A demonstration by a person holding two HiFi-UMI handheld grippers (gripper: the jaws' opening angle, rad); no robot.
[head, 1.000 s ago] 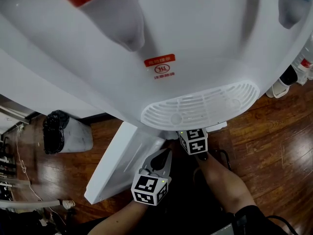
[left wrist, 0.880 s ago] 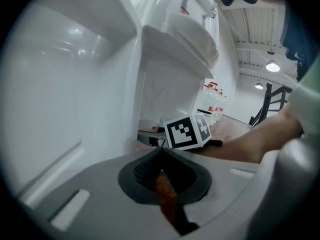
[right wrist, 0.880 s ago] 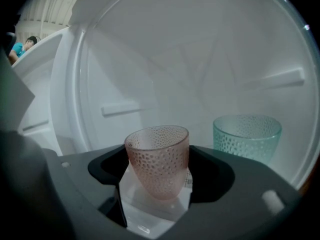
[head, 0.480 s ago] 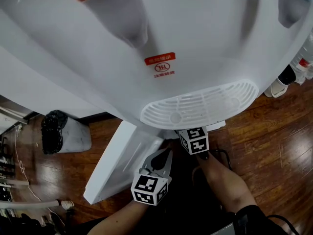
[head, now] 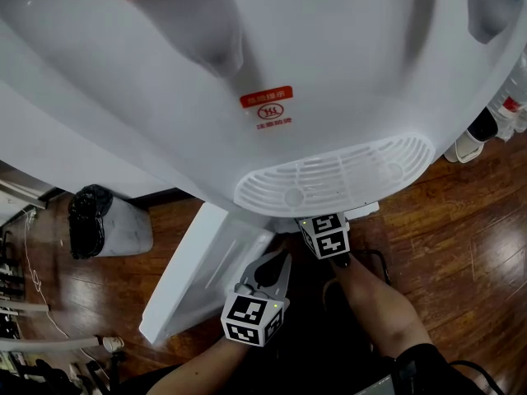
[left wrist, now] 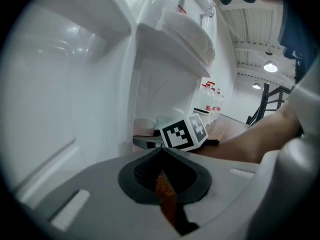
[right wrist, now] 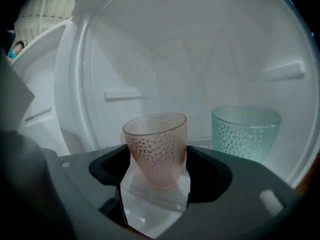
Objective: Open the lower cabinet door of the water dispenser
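Note:
The white lower cabinet door [head: 206, 262] of the water dispenser [head: 346, 64] stands swung out to the left. My left gripper [head: 278, 262] is shut with nothing in it, just beside the door's inner face [left wrist: 50, 109]. The right gripper's marker cube [head: 325, 235] shows under the drip tray [head: 338, 175], and its fingers are hidden inside the cabinet. In the right gripper view my right gripper [right wrist: 159, 181] has its jaws closing. A pink dimpled cup [right wrist: 156, 144] stands upright between them, with no clear pressure from the pads.
A green dimpled cup [right wrist: 245, 131] stands to the right of the pink one on the cabinet floor. A bin with a black bag [head: 107, 220] sits left of the dispenser on the wooden floor. Bottles [head: 510, 105] and a shoe [head: 473, 142] lie at the right.

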